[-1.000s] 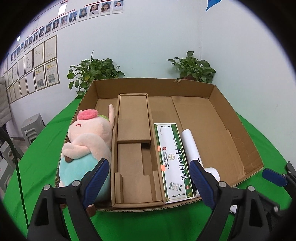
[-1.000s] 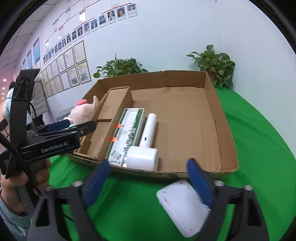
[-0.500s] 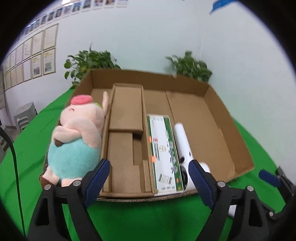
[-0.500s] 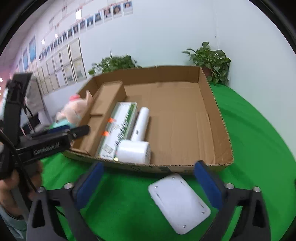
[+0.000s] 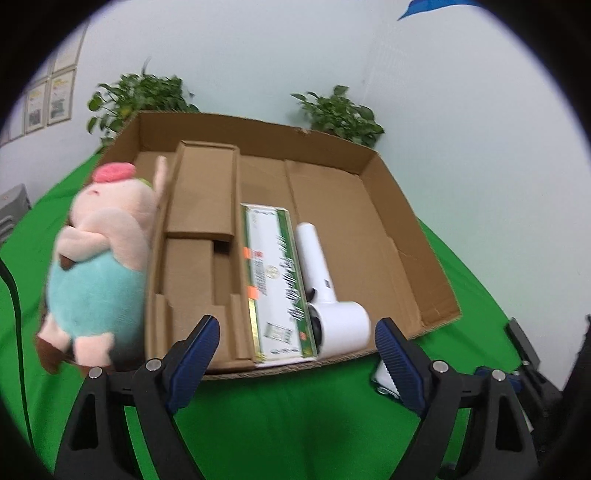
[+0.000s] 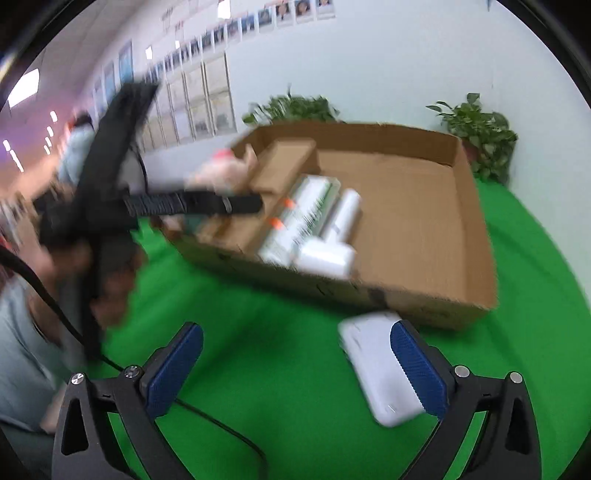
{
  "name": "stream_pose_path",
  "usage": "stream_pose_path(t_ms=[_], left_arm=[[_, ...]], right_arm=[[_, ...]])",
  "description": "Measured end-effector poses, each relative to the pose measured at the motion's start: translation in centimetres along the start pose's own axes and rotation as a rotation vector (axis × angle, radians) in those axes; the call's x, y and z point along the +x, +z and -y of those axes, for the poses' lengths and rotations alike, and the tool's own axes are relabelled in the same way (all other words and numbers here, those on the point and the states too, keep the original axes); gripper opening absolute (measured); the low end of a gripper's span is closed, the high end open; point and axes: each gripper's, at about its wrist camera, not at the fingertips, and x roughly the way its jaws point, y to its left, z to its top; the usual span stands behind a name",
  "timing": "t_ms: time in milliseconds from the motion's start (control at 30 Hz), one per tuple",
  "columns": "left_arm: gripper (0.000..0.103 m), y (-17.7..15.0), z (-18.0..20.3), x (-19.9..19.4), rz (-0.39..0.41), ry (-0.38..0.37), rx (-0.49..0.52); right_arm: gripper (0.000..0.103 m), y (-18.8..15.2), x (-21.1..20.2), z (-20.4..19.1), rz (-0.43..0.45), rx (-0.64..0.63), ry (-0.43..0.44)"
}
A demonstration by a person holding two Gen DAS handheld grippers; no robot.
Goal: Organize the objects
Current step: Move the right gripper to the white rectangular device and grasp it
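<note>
Office/demo room. Wall w/ rows of framed certificates [image 6: 207,107] & staff photos [image 6: 291,14], potted plants [image 5: 340,114] in corner, green-cloth worktop [image 5: 295,413].

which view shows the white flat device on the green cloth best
The right wrist view: the white flat device lies almost whole before the cardboard box, though blurred. The left wrist view shows only a sliver behind a blue pad.

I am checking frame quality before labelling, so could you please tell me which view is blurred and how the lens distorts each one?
Right wrist view: heavy motion blur smears the cardboard box, the white device on the green cloth and the person at left; only the right gripper stays sharp. Left wrist view: milder blur, mostly on the plush pig. Both: fisheye bending, dark corner vignette, even lighting.
</note>
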Motion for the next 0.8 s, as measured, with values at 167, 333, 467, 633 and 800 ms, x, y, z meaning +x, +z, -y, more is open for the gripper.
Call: stream_pose_path(t_ms=[167, 333, 467, 633, 800], left_arm=[[0.083, -1.0, 1.4, 2.0, -0.125, -0.135, 0.020], [0.081, -2.4, 3.0, 4.2, -0.218, -0.253, 0.002], [0.077, -3.0, 3.7, 5.4, -0.256, -0.283, -0.019], [0.074, -3.8, 4.0, 5.4, -0.280, -0.316, -0.031], [0.072, -5.8, 3.9, 4.8, -0.334, -0.400, -0.052]], right_arm=[[0.102, -2.5, 1.8, 3.8, -0.095, 0.100, -0.073], [0.101, -3.6, 3.7, 7.2, -0.183, 0.136, -0.111], [0.090, -3.2, 4.7, 8.1, -0.181, 0.166, -0.084], [0.073, -2.8, 6.3, 8.8, -0.187, 0.196, -0.046], [0.067, -4.0, 5.6, 6.7, -0.207, 0.147, -0.075]])
